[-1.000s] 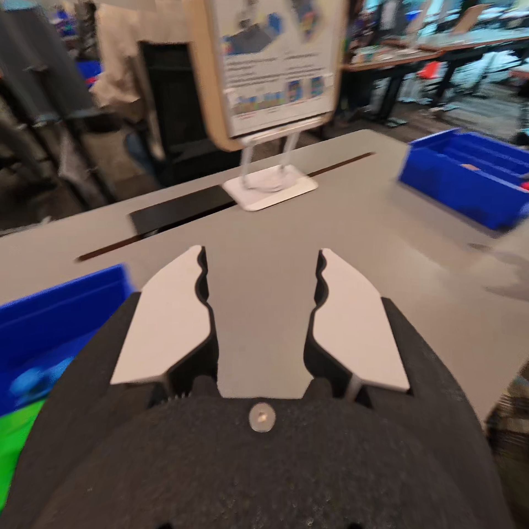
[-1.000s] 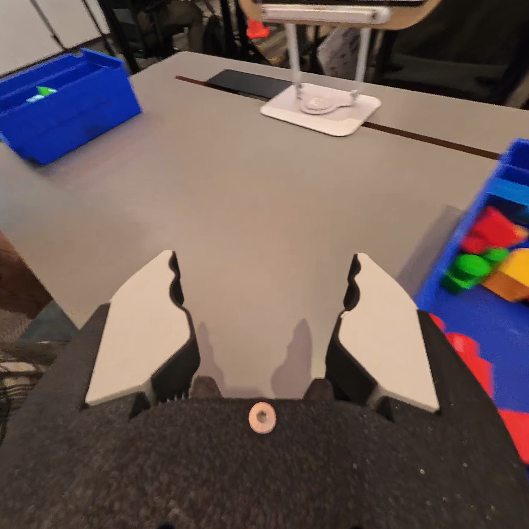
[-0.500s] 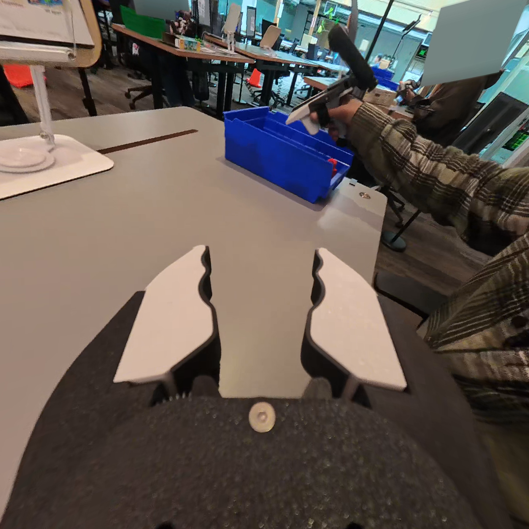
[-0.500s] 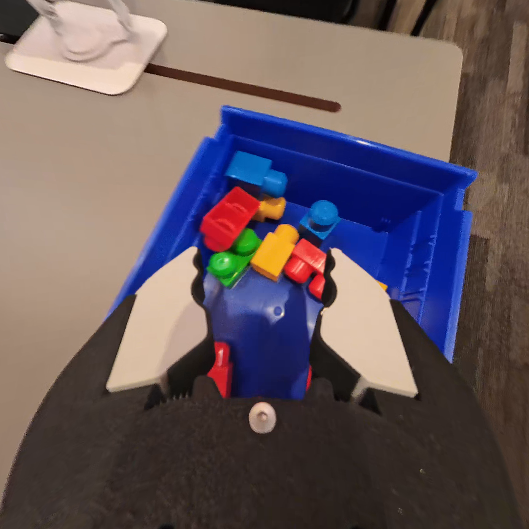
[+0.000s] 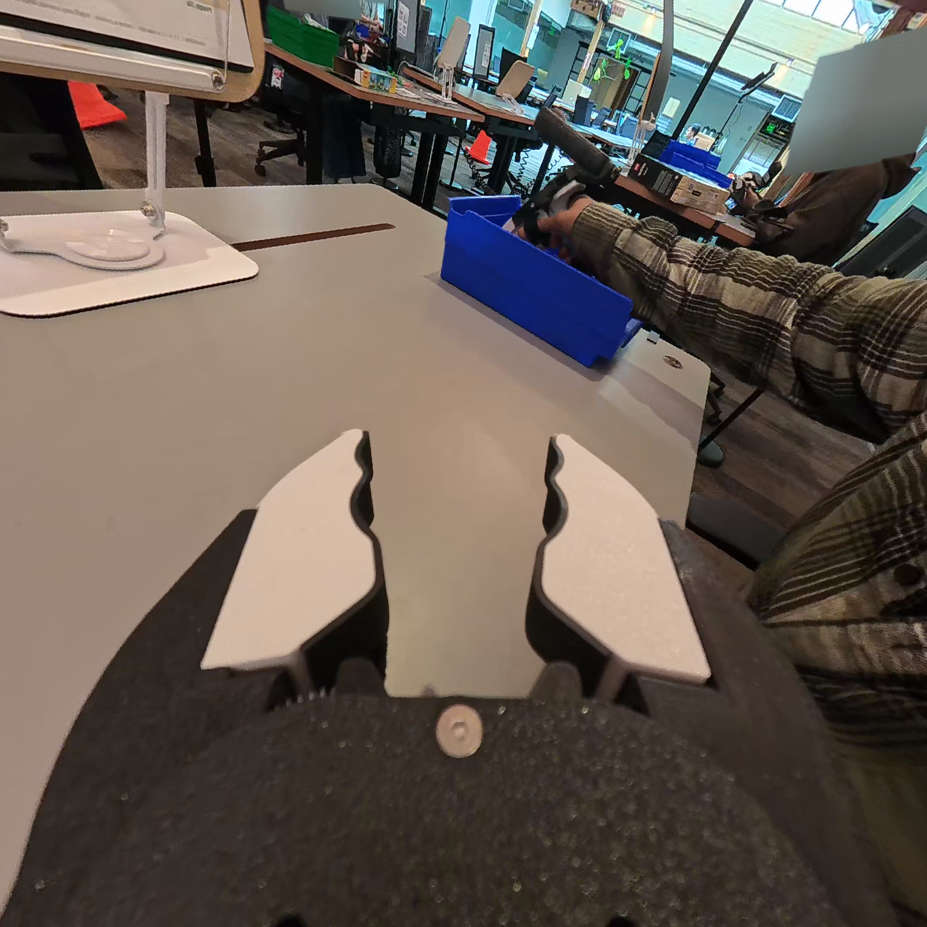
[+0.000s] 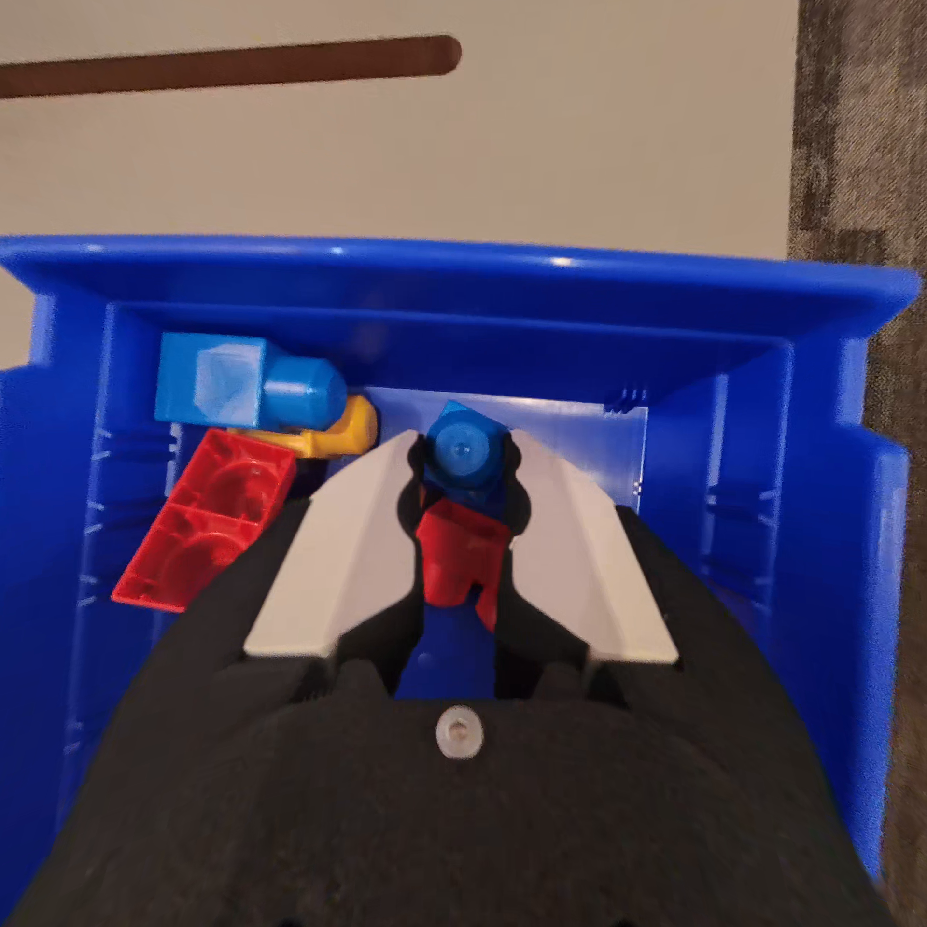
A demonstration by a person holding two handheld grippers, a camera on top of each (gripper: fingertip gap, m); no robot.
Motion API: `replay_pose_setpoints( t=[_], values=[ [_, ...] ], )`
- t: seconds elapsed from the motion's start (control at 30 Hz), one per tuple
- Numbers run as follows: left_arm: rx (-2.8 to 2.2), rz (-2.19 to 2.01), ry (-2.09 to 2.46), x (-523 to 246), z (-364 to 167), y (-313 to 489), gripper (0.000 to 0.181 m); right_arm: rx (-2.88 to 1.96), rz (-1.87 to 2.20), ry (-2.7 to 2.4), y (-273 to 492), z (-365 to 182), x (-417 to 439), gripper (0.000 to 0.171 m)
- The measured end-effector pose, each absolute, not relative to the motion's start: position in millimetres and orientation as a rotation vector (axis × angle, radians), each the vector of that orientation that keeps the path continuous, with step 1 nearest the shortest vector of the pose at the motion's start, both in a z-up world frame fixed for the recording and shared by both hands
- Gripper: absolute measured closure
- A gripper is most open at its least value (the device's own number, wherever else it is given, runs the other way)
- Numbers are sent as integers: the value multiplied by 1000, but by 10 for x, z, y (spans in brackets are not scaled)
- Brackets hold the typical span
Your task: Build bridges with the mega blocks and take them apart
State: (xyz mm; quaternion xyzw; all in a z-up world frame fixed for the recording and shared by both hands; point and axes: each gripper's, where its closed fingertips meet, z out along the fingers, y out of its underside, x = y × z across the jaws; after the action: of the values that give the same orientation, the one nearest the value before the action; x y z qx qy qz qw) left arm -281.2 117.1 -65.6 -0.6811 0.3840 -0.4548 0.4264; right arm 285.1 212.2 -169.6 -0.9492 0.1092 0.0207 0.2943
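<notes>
Meanwhile, at the upper left of the left wrist view a white stand base [image 5: 115, 261] sits on the grey table [image 5: 251, 401]. At lower centre the left gripper [image 5: 457, 441] hangs above bare tabletop, its tongs spread and empty. To the right, a plaid sleeve [image 5: 742, 301] reaches into the blue bin [image 5: 531, 286]. In the right wrist view, a red block [image 6: 205, 516] and a large blue block [image 6: 236, 381] lie at the bin's [image 6: 451, 286] left; at centre the right gripper [image 6: 464, 441] pinches a small blue block [image 6: 459, 451].
</notes>
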Motion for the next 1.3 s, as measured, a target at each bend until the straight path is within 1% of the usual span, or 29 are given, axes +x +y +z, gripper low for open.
replay_pose_setpoints(
  t=[0.07,0.13,0.2,0.27,0.37,0.47,0.57,0.67,0.73,0.9,0.93,0.97,1.03,1.17,1.2,1.3],
  values=[
    [-1702,-1147,953,-2825,-668,1197,115,-2536,42,261,2110,-1693,2863,142],
    [-1699,-1159,945,-2838,-666,1240,115,-2501,51,236,2088,-1575,2854,142],
    [-1700,-1171,953,-2837,-663,1295,115,-2435,106,185,2042,-1287,2738,142],
    [-1704,-1190,989,-2794,-657,1352,115,-2364,141,44,1969,-885,2470,142],
    [-1690,-1183,1091,-2621,-631,1456,115,-2238,251,-270,1841,-289,1691,143],
    [-1627,-1300,1242,-2284,-534,1406,115,-2114,486,-666,1633,6,609,143],
    [-1553,-1426,1408,-1940,-462,1285,114,-1977,662,-1060,1396,-10,-317,143],
    [-1520,-1502,1529,-1704,-478,1173,112,-1837,828,-1307,1240,-94,-957,143],
    [-1522,-1532,1567,-1617,-514,1115,109,-1777,869,-1409,1209,-165,-1220,143],
    [-1532,-1531,1593,-1569,-626,1046,110,-1675,995,-1562,1145,-302,-1664,143],
    [-1538,-1525,1590,-1573,-648,1049,112,-1652,1010,-1585,1131,-319,-1732,143],
    [-1536,-1529,1596,-1587,-667,1035,119,-1629,1021,-1596,1127,-323,-1793,143],
    [-1524,-1541,1625,-1632,-705,984,137,-1602,1042,-1613,1122,-333,-1878,143],
    [-1548,-1490,1577,-1725,-732,1025,139,-1619,1068,-1556,1181,-356,-1943,143],
    [-1565,-1485,1544,-1761,-721,1057,139,-1635,1055,-1502,1234,-334,-1938,141],
    [-1622,-1349,1437,-2026,-687,1258,139,-1697,932,-1198,1503,-229,-1758,111]
  ],
)
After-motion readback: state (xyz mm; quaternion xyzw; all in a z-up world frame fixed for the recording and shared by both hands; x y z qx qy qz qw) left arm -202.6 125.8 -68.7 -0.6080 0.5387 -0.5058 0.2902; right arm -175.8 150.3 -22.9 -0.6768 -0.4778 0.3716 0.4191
